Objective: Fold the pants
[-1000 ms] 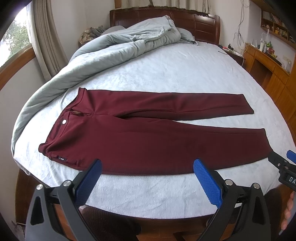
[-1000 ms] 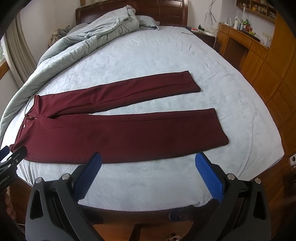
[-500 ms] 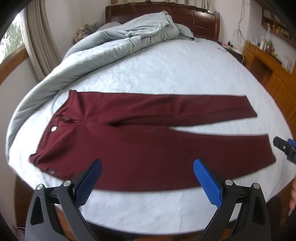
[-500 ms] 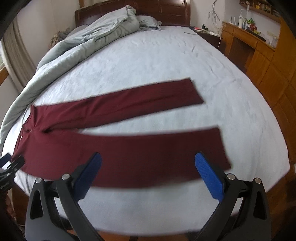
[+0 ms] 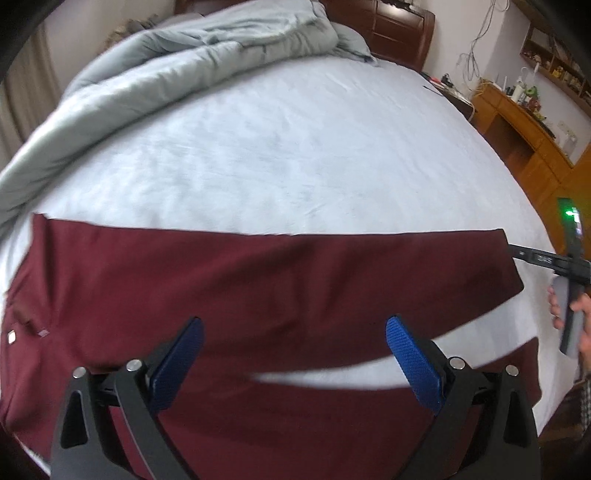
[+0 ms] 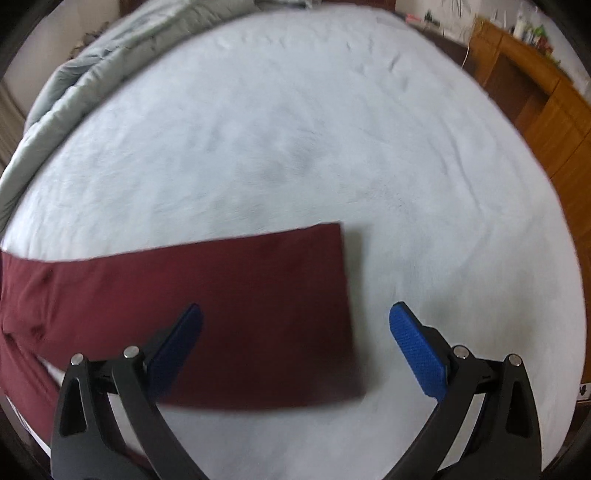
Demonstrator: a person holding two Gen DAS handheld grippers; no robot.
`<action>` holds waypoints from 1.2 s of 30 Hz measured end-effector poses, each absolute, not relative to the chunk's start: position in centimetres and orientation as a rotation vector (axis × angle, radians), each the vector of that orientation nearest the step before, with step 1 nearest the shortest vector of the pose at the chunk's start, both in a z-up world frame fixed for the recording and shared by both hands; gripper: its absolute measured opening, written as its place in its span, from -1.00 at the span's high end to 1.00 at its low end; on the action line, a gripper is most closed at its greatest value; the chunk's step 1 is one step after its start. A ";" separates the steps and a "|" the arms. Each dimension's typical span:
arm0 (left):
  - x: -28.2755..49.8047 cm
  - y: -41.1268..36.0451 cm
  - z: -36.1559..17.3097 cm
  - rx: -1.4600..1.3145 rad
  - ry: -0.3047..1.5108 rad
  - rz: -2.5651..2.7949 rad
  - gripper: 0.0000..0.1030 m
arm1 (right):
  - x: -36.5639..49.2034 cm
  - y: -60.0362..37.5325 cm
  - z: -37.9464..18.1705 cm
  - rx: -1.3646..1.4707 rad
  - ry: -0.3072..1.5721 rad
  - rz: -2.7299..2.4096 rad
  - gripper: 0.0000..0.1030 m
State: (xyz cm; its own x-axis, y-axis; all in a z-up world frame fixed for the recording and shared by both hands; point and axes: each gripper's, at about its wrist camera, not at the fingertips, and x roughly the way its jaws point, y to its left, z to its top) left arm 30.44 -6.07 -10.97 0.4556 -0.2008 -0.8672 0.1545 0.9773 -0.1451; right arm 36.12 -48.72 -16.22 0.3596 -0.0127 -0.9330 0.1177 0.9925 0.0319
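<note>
1. Soft, even daylight fills both views; the pale bed (image 5: 295, 147) reads bright without harsh glare.
2. Fisheye bending curves the bed's edges, with dark vignetting in the corners.
3. The right wrist view is smeared throughout (probably motion blur); the pants (image 6: 221, 295) have fuzzy edges.
4. A faint shadow lies beside the pant hem.

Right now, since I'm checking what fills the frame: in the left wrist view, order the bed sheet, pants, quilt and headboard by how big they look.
1. Bed sheet and pants: close in apparent size; the pants lie nearer the camera, so unranked.
2. Quilt.
3. Headboard, smallest and farthest.
</note>
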 end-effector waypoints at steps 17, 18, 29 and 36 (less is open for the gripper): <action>36.6 -14.6 -14.6 0.159 1.068 -0.369 -0.93 | 38.1 -50.5 -17.1 0.109 1.204 0.236 0.57; 36.9 -14.8 -14.8 0.177 1.066 -0.398 -0.93 | 37.4 -50.3 -16.2 0.092 1.182 0.263 0.57; 43.1 -17.1 -16.7 0.101 1.160 -0.839 -0.93 | 33.8 -52.0 -9.1 0.172 1.019 0.438 0.57; 44.6 -19.9 -18.2 0.088 1.294 -1.067 -0.93 | 34.3 -51.6 -8.7 0.158 1.000 0.455 0.57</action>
State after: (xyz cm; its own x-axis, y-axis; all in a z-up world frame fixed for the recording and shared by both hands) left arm 44.62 -19.87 -18.18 -0.1060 -0.5866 -0.8029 0.6765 0.5492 -0.4905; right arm 34.28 -51.59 -8.69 0.4562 0.4382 -0.7746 -0.2956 0.8956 0.3325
